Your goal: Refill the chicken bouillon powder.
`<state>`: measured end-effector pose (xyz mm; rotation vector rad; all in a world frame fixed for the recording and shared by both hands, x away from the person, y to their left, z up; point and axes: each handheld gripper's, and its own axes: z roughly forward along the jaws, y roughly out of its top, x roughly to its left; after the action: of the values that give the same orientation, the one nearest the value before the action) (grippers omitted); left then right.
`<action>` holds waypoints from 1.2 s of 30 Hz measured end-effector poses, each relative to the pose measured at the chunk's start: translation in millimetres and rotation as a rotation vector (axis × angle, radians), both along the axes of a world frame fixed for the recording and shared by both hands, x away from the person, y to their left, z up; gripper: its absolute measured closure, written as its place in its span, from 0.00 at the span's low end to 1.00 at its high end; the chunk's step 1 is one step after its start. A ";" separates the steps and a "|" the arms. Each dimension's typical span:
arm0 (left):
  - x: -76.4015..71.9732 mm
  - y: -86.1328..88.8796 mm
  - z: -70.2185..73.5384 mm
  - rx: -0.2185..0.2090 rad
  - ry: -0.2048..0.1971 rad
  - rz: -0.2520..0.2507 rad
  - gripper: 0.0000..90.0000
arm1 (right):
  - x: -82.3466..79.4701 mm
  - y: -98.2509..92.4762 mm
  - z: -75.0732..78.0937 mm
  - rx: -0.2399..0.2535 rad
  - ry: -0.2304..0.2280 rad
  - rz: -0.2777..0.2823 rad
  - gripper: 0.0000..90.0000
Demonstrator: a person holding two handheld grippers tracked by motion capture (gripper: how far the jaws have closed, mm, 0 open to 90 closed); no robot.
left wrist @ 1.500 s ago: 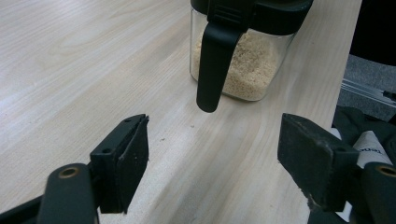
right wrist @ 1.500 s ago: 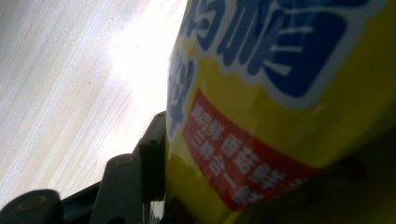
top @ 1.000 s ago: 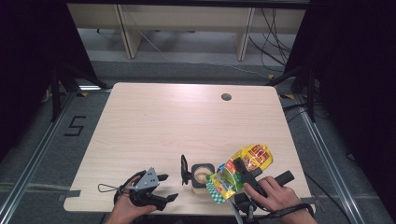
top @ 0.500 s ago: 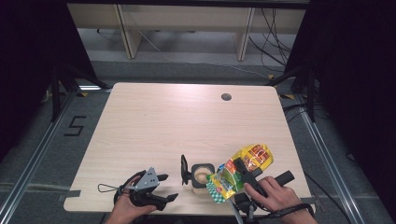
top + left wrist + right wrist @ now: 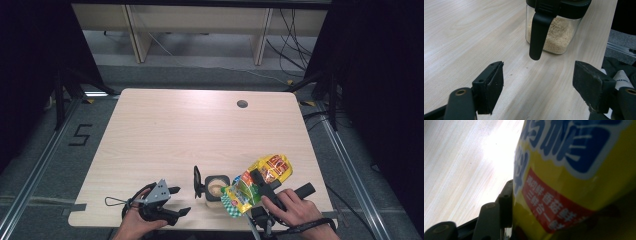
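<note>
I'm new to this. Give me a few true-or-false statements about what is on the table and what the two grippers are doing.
1. The right gripper grips a yellow bag. True.
2. The left gripper holds the jar. False: its jaws are open and empty, short of the jar.
3. The jar holds pale grains. True.
4. The jar stands at the table's far edge. False: it is near the front edge.
5. The jar's lid is off. False: a black lid is on it.
</note>
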<state>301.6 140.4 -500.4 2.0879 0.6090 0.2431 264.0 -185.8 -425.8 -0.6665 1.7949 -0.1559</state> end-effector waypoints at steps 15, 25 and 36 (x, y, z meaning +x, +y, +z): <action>-0.4 -0.1 -0.1 -0.005 0.007 0.007 0.27 | 0.7 -0.6 1.5 -0.016 -0.012 0.005 0.55; -0.7 -0.3 -0.4 -0.013 0.007 0.012 0.27 | 0.7 -0.9 1.8 -0.016 -0.011 0.006 0.55; -0.8 -0.2 -0.2 -0.011 0.008 0.013 0.27 | 1.1 -1.4 1.6 -0.011 -0.014 0.011 0.56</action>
<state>300.8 140.2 -500.7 2.0754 0.6276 0.2383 265.2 -187.2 -424.2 -0.6815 1.7777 -0.1627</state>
